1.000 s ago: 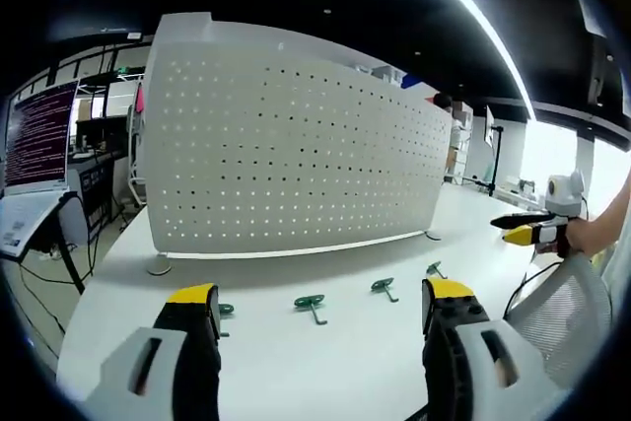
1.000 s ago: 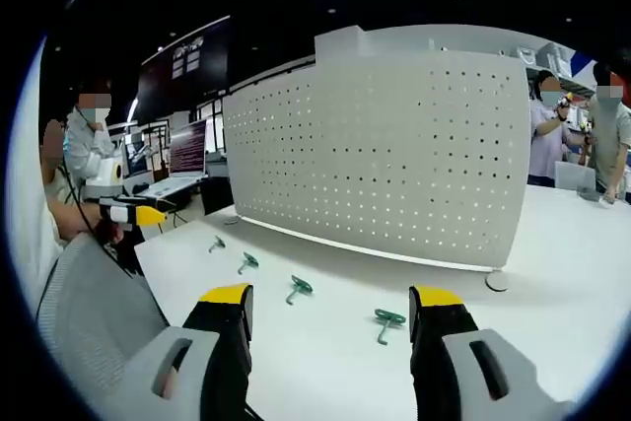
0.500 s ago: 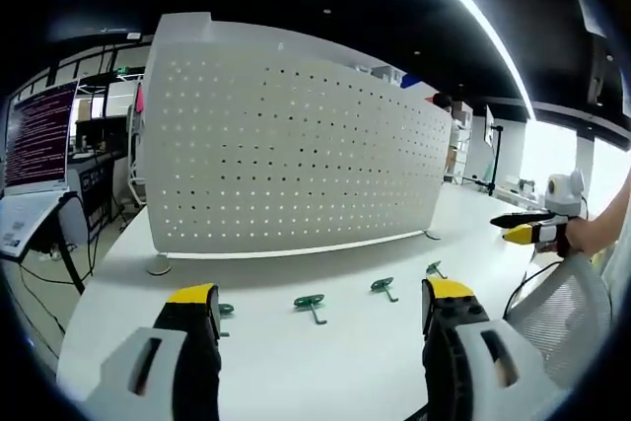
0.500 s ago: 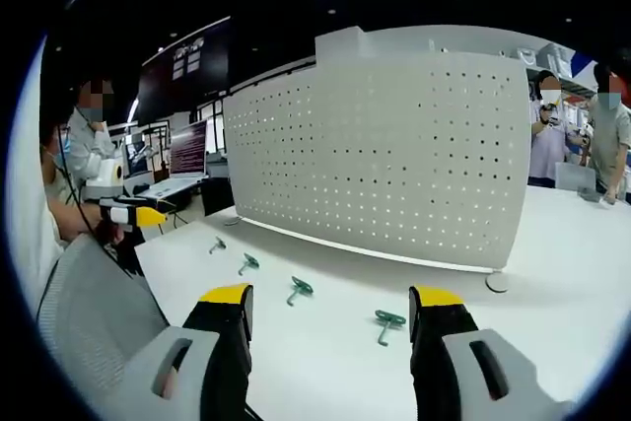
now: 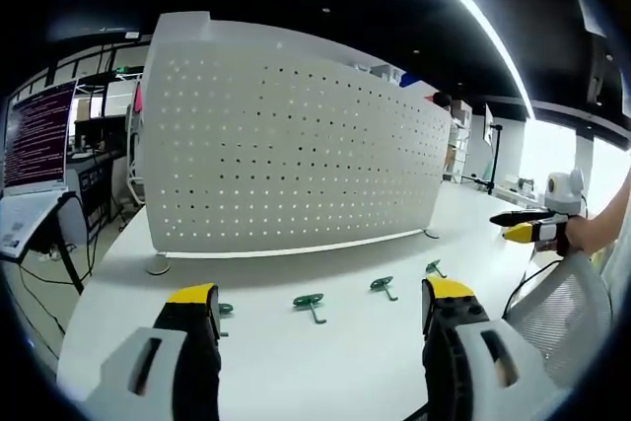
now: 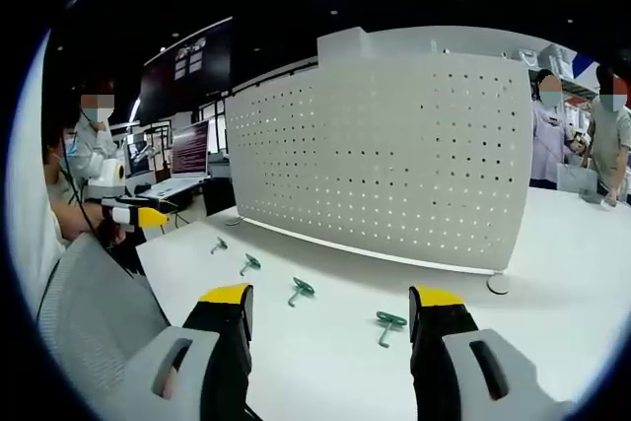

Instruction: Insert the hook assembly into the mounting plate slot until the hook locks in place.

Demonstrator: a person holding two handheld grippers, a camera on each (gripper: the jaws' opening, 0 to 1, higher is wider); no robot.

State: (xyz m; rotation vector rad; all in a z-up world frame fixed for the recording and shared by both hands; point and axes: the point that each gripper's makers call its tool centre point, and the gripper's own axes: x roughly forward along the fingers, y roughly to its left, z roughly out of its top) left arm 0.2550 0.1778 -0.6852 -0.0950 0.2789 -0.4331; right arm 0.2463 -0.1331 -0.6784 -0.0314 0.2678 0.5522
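Both hand-held grippers, left hand-held gripper [image 5: 314, 315] and right hand-held gripper [image 6: 327, 317], gape empty.

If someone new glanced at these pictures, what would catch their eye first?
The tall white perforated panel standing upright across the white table. Next, the four small green hooks lying in a row on the table in front of it, with both the left gripper and the right gripper open and empty.

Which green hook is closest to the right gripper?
The green hook lying just inside the right gripper, beside its right-hand jaw. The other three trail farther away along the table.
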